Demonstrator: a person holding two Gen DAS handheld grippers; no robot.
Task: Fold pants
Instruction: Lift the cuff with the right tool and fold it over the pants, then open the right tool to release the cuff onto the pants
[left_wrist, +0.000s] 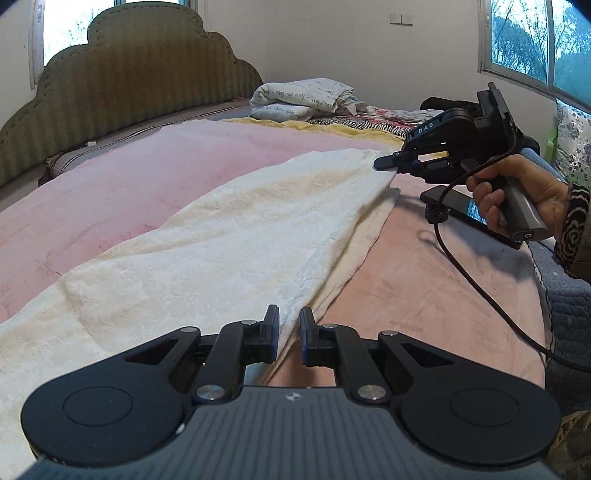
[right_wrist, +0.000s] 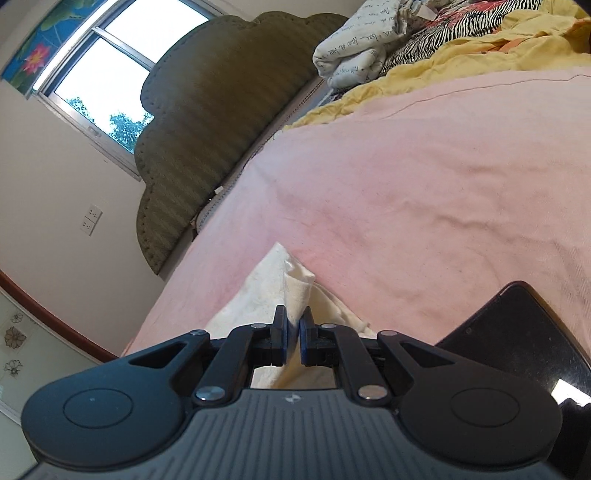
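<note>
- Gripping the near edge of the cream pants (left_wrist: 207, 236), your left tool (left_wrist: 289, 334) is clenched on the fabric.
- Your right tool (right_wrist: 292, 338) is clenched on the far corner of the pants.
- The pants lie stretched across the pink blanket (left_wrist: 122, 177) on the bed.
- A phone (right_wrist: 517, 332) lies beside your right tool.

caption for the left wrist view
Both grippers pinch the cream pants stretched across a pink blanket.
</note>
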